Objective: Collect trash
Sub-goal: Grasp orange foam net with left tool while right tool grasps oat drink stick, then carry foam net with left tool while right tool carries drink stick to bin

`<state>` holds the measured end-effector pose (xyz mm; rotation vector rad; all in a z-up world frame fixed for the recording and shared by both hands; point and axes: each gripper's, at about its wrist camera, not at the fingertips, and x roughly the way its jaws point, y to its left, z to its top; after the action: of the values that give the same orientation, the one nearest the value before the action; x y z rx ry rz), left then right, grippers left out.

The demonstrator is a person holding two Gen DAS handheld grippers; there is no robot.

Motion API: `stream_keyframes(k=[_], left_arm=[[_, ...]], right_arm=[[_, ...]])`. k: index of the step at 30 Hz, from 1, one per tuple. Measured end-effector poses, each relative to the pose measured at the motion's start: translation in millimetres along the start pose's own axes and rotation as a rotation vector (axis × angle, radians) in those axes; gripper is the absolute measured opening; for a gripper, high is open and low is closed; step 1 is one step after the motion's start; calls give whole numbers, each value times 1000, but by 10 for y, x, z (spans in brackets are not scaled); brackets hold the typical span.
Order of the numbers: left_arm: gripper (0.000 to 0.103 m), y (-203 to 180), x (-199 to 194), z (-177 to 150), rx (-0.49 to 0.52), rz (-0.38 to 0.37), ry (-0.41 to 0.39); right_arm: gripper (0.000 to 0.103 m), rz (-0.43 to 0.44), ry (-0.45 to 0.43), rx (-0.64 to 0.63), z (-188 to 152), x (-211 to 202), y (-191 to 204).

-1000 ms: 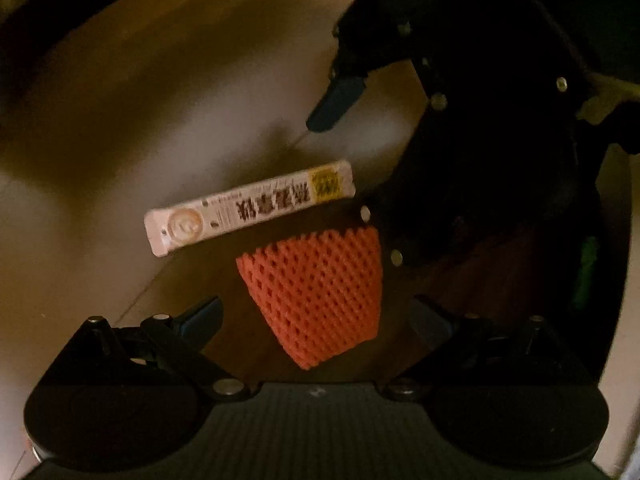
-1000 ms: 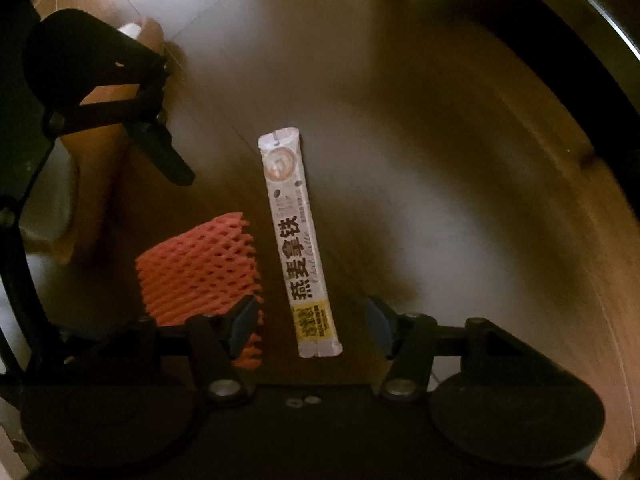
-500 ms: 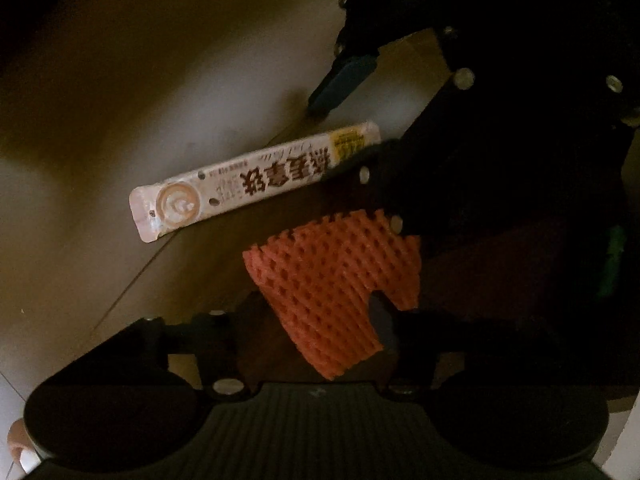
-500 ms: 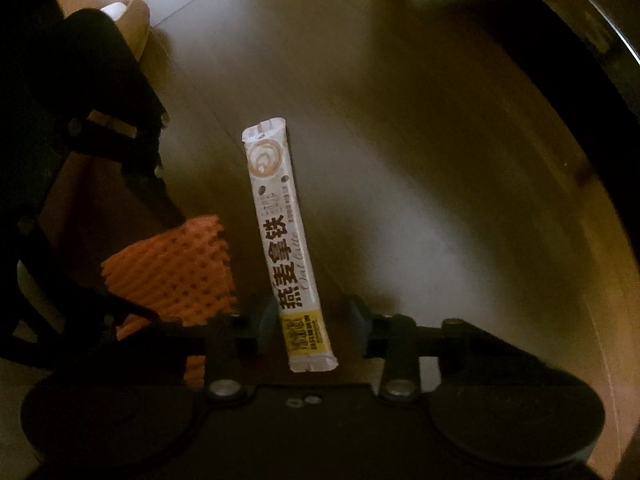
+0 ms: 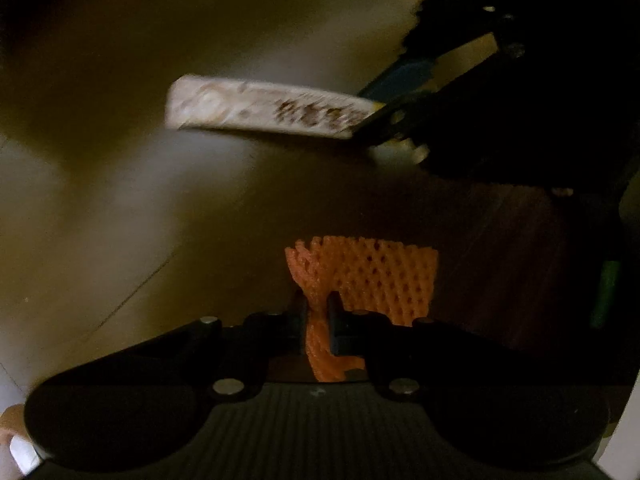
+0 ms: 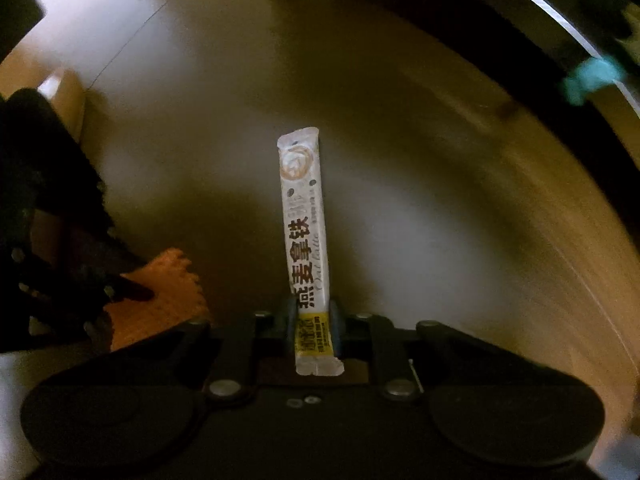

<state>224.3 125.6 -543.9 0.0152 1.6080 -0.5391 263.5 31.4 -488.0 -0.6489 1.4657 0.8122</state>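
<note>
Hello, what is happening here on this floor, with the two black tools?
A person is collecting trash with a tool in each hand. The left tool has just closed on the orange foam net, pinching one edge of it. The right tool has just closed on the yellow end of the white sachet, which now points away from it above the wooden floor.

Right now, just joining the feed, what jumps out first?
The orange foam net, low in the left wrist view, is bunched where the left gripper is shut on it. The white sachet stands up the middle of the right wrist view, its yellow end pinched in the right gripper, whose jaws have just been closing.
</note>
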Motion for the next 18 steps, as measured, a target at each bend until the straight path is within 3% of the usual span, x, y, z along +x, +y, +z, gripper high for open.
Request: stream_keyframes(k=[10,18], left_arm=[[9,-113,-813,89,-7,28,-124],[9,-434,-1704,78,32,125,-258]], right_arm=[[15,2,-98,145,-6,-1075,-120],[15,-21,-235,247,-137,-2291,-129]])
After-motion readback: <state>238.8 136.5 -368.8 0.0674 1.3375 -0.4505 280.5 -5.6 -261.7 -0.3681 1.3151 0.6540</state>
